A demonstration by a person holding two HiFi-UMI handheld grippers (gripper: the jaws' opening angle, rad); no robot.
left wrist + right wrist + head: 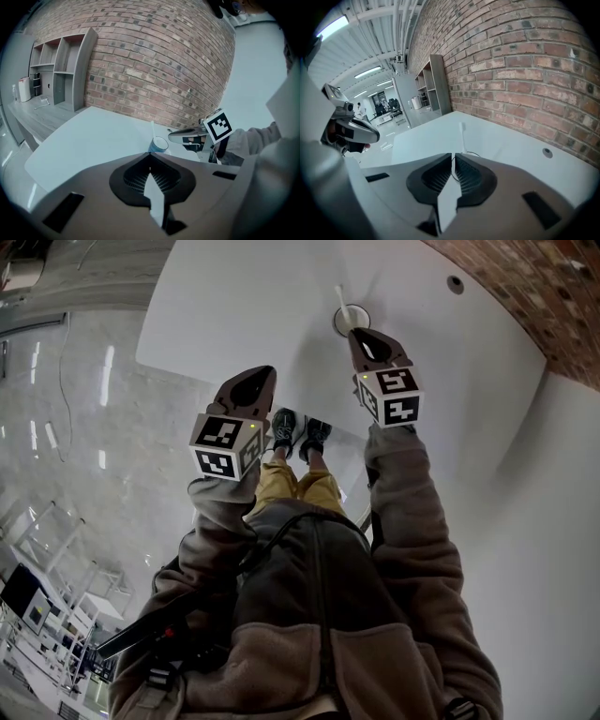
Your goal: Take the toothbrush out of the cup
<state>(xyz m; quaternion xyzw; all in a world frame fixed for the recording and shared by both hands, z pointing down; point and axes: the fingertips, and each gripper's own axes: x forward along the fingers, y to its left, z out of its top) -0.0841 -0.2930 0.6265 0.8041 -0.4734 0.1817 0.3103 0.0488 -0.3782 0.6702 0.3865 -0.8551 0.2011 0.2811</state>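
A cup (352,319) stands on the white table (244,306) with a white toothbrush (339,296) upright in it. My right gripper (360,333) hovers just short of the cup, jaws together and empty. In the right gripper view the toothbrush (462,136) rises just beyond the right gripper (453,157), and the cup rim (472,153) barely shows. My left gripper (266,372) hangs shut near the table's front edge, well left of the cup. From the left gripper view, the blue-tinted cup (158,144) and toothbrush (152,129) sit ahead of the left gripper (150,155), beside the right gripper (180,136).
A brick wall (525,287) runs behind the table, with grey shelving (61,65) and a counter to the left. A round cable hole (455,283) lies in the tabletop to the right of the cup. The table's front edge is near my shoes (300,432).
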